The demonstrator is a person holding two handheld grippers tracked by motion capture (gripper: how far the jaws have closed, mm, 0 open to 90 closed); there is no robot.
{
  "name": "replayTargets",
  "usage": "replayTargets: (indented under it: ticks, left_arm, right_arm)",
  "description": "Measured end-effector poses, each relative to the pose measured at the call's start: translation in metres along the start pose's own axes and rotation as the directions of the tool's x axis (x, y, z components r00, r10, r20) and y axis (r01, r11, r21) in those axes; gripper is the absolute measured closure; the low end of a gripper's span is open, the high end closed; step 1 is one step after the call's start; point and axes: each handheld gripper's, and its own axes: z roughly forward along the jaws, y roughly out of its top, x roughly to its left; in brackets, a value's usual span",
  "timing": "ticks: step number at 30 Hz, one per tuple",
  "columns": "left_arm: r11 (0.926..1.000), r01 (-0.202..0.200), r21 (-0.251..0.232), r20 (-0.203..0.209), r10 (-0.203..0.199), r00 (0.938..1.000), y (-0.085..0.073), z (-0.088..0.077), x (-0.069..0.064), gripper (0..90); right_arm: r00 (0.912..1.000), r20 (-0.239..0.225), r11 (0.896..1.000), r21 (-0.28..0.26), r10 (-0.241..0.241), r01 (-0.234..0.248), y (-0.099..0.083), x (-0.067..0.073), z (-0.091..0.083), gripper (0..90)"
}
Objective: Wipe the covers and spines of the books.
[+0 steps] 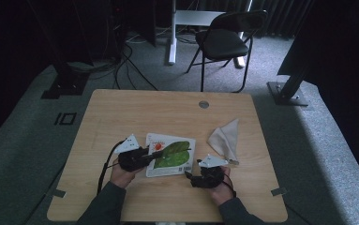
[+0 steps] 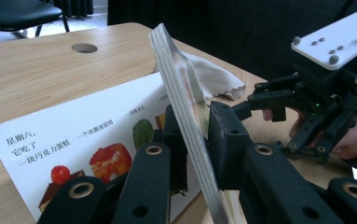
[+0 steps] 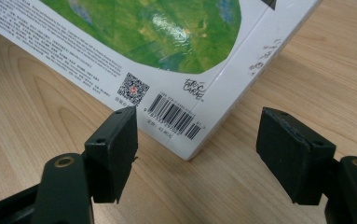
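Note:
A children's board book [image 1: 170, 154] lies on the wooden table [image 1: 121, 112]; its green-leaf back cover [image 3: 167, 46] carries a barcode. My left gripper [image 1: 156, 153] comes in from the book's left side and is shut on a thick stack of its board pages [image 2: 176, 79], which stands tilted up on edge above an open page [image 2: 73, 135] of food pictures and text. My right gripper [image 3: 199, 144] sits open at the book's near right corner, one pad on either side of that corner without touching it. The right gripper [image 2: 260, 95] also appears beyond the raised pages.
A folded beige cloth [image 1: 225, 138] lies right of the book, and the cloth [image 2: 213, 77] sits just behind the raised pages. A round cable hole [image 1: 204, 104] is at the table's far side. A black chair [image 1: 226, 40] stands beyond the table.

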Motion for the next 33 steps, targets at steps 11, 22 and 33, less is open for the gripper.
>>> replayTargets:
  ticks: [11, 22, 33]
  left_arm:
    - [0.9985, -0.054, 0.012, 0.012, 0.054, 0.9985, -0.004, -0.005, -0.005, 78.5]
    - [0.9978, -0.059, 0.03, 0.049, 0.057, 0.9971, -0.017, -0.011, -0.003, 79.1]
    - [0.994, -0.092, 0.058, 0.064, 0.088, 0.994, -0.026, -0.012, -0.003, 79.8]
  right_arm:
    - [0.9998, 0.017, 1.0, -0.005, -0.005, 0.005, 0.001, -0.001, -0.001, 29.1]
    - [0.9989, 0.046, 1.0, -0.022, -0.005, 0.006, 0.006, -0.005, -0.008, 29.0]
    - [0.9982, 0.06, 0.997, -0.079, -0.006, 0.011, 0.022, -0.008, -0.02, 29.0]
